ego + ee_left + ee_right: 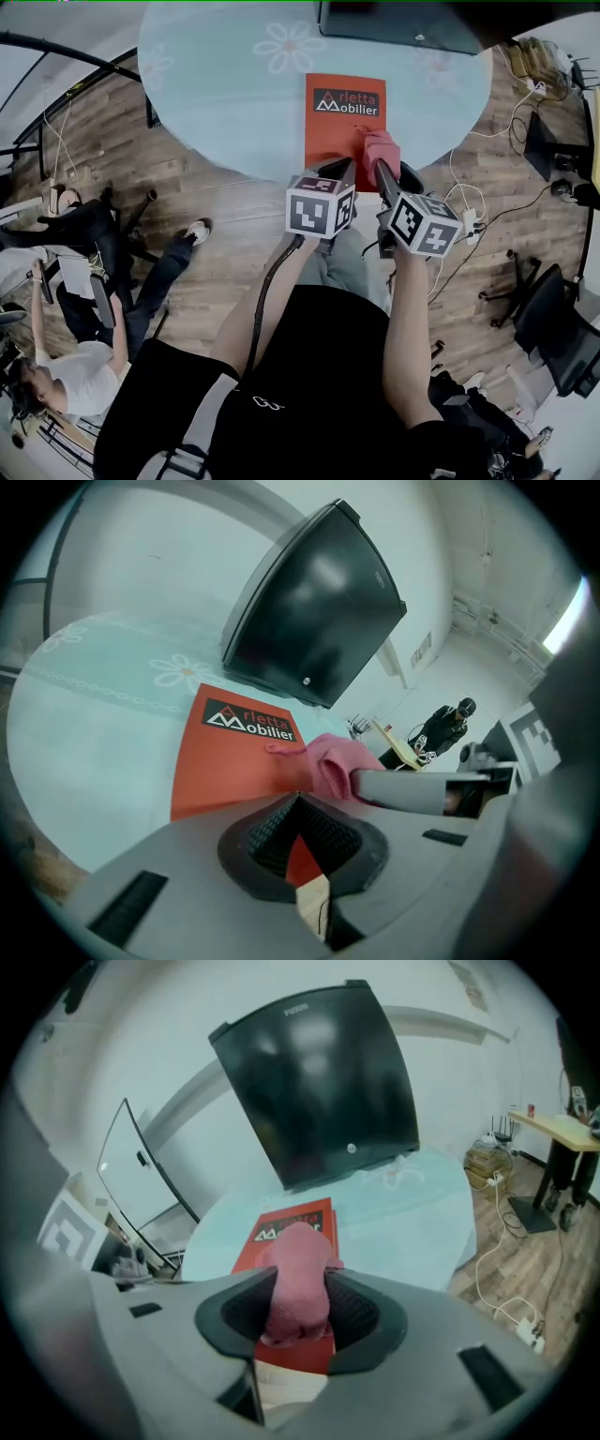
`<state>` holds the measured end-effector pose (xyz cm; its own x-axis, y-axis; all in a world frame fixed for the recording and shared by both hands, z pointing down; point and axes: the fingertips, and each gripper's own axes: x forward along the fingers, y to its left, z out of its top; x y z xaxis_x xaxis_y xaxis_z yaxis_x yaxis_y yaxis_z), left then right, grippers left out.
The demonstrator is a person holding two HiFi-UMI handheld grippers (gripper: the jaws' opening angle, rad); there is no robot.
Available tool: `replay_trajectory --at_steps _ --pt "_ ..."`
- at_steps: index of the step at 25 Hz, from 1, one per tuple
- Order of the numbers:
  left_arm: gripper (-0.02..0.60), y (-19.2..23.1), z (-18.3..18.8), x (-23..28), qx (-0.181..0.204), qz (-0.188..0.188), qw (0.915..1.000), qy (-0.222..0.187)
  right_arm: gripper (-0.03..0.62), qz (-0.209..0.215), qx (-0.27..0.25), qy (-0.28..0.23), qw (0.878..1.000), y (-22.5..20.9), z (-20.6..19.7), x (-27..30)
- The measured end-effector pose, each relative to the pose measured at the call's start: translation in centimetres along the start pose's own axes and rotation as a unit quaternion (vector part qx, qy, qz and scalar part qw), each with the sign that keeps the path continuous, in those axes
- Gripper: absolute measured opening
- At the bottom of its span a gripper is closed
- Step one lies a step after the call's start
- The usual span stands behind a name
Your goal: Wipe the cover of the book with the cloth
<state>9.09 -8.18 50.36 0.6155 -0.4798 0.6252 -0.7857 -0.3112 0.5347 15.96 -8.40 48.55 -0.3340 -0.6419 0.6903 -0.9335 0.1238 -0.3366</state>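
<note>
**Surroundings.** A person in a white top (80, 375) sits at the far left of the head view, on the wooden floor (220, 253).

**Table.** The round, pale blue table (216, 84) carries a flower pattern. A black screen (403, 23) stands at its far side.

**Book.** The orange book (337, 131) lies flat on the table, close to the near rim and in front of the black screen. Its cover faces up, with the title block at the far end.

**Left gripper.** The left gripper (345, 167) points at the near end of the book. In the left gripper view its fingers (267, 832) are clenched tip to tip with nothing between them. Only a narrow slit behind the tips shows the orange cover and the floor below. Whether the tips press on the book cannot be told.

**Right gripper.** The right gripper (382, 171) sits just beside the left one, at its right. Its fingers (352, 1312) are clamped on the pink cloth (381, 148), which bulges out beyond the tips (a bunched wad, not spread flat).

**Cloth position.** The cloth lies over the right near part of the cover, below the title block, and appears to touch it.

**Far right.** Cables (469, 178) trail across the floor.
</note>
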Motion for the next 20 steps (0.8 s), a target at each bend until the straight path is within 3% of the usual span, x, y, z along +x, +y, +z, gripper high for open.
replay_trajectory --at_steps 6,15,20 --pt "0.012 3.7 0.8 -3.3 -0.042 0.033 0.9978 -0.039 0.158 0.050 -0.030 -0.030 0.998 5.0 2.7 0.2" --pt "0.012 8.6 -0.2 -8.2 -0.093 0.080 0.9891 -0.081 0.158 0.123 -0.084 0.027 0.989 13.1 -1.1 2.8" --pt "0.012 9.8 -1.3 -9.3 -0.111 0.093 0.9858 -0.085 0.158 0.135 -0.095 0.051 0.985 14.7 -3.1 3.2"
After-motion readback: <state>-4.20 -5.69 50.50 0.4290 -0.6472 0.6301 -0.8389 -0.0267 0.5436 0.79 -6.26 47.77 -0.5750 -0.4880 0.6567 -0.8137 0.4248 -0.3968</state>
